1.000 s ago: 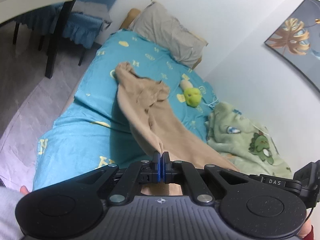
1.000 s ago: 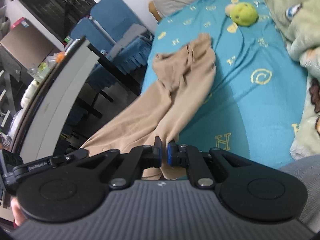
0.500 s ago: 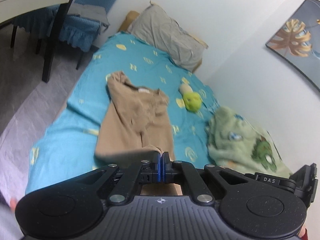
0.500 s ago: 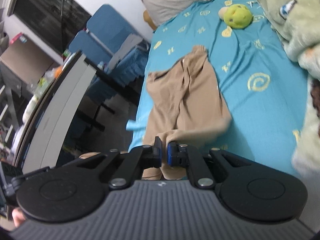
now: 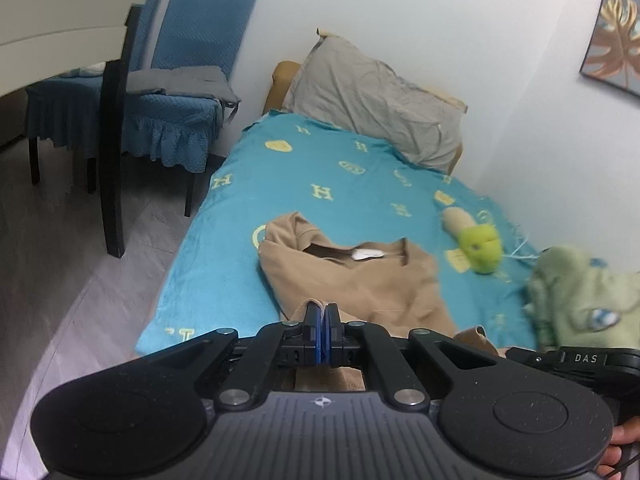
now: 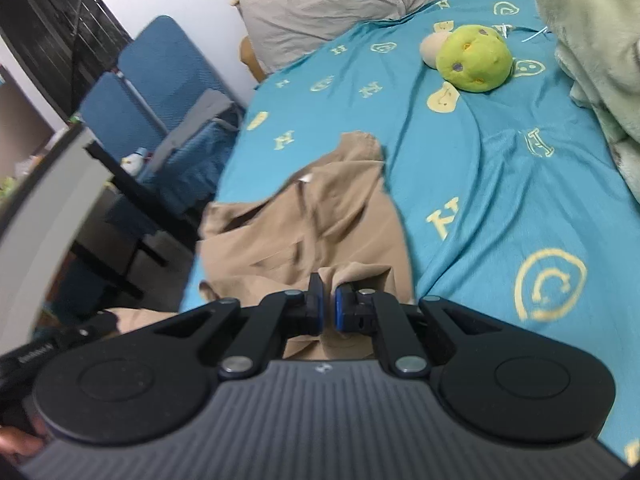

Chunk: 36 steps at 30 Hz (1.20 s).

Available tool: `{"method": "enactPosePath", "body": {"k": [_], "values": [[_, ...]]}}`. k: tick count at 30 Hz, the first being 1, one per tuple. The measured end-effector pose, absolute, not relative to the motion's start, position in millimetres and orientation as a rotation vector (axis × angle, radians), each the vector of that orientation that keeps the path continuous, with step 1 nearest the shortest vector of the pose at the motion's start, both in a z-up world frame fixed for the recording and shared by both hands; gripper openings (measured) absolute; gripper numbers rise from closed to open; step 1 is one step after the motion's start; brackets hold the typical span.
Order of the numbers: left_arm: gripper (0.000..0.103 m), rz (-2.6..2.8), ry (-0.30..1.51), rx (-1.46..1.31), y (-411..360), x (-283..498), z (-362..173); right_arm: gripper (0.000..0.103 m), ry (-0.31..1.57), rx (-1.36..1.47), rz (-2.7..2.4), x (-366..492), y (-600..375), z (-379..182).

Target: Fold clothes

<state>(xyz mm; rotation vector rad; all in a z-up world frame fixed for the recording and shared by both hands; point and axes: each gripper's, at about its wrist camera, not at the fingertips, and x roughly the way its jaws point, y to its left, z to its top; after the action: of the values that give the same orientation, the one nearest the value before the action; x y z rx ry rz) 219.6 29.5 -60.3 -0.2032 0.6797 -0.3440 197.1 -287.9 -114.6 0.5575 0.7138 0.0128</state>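
Fingers (image 5: 310, 322) pressed flat together in the left wrist view, a lip of tan cloth poking up between the blue pads: the left gripper (image 5: 320, 334) is clamped on the near hem of the tan trousers (image 5: 352, 280). They lie on the teal bedsheet (image 5: 320, 168), waistband and its white label at the far end, crumpled, the near part lifted toward the tool. Left of them the bed edge (image 5: 176, 268) drops to the floor, close by; on the right a green plush toy (image 5: 482, 250) and a pale green blanket (image 5: 580, 296) sit near

Over to the right wrist view: the right gripper (image 6: 328, 312) has its jaws a sliver apart with a bunch of tan fabric wedged between, so it looks to be pinching the other near end. The cloth is rumpled and blurred, and its left side reaches the bed edge, chairs (image 6: 160, 92) beyond

Risks, as I judge them: the pinches are thin, so a sharp tug could slip a hem free; carrying the ends forward unevenly would set a skewed crease; drifting left could spill fabric off the mattress. Open sheet lies far of the waistband and to the right, short of the toy, and that is the roomy side to work in
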Motion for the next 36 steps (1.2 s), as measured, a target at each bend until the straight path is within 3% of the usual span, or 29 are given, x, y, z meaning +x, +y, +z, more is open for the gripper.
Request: {"method": "enactPosePath", "body": {"k": [10, 16, 19, 20, 22, 23, 24, 32, 36], "values": [[0.002, -0.347, 0.779, -0.107, -3.2, 280.9, -135.6, 0.011, 0.778, 0.469, -0.031, 246.6, -285.8, -168.4], [0.007, -0.353, 0.813, -0.071, -5.1, 286.9, -143.6, 0.011, 0.795, 0.450, -0.034, 252.7, -285.2, -175.6], [0.034, -0.353, 0.810, -0.050, -6.2, 280.9, -135.1, 0.013, 0.797, 0.408, -0.033, 252.5, -280.5, -172.6], [0.045, -0.344, 0.799, -0.037, -5.8, 276.8, -130.7, 0.019, 0.795, 0.390, -0.030, 251.8, -278.4, -170.5], [0.059, -0.332, 0.772, -0.016, -4.7, 268.1, -121.6, 0.045, 0.762, 0.376, -0.034, 245.5, -275.2, -164.2], [0.074, -0.336, 0.751, -0.018, -3.5, 262.4, -116.4, 0.074, 0.731, 0.374, -0.035, 239.7, -273.4, -160.0], [0.086, -0.339, 0.729, -0.019, -2.2, 256.7, -111.2, 0.090, 0.699, 0.371, -0.035, 233.9, -271.7, -155.7], [0.099, -0.364, 0.623, 0.060, -5.4, 187.5, -83.7, 0.088, 0.552, 0.296, -0.040, 183.3, -253.6, -125.7], [0.101, -0.365, 0.727, -0.085, 11.4, 169.9, -83.9, 0.088, 0.555, 0.314, -0.048, 158.3, -249.6, -110.8]]}}
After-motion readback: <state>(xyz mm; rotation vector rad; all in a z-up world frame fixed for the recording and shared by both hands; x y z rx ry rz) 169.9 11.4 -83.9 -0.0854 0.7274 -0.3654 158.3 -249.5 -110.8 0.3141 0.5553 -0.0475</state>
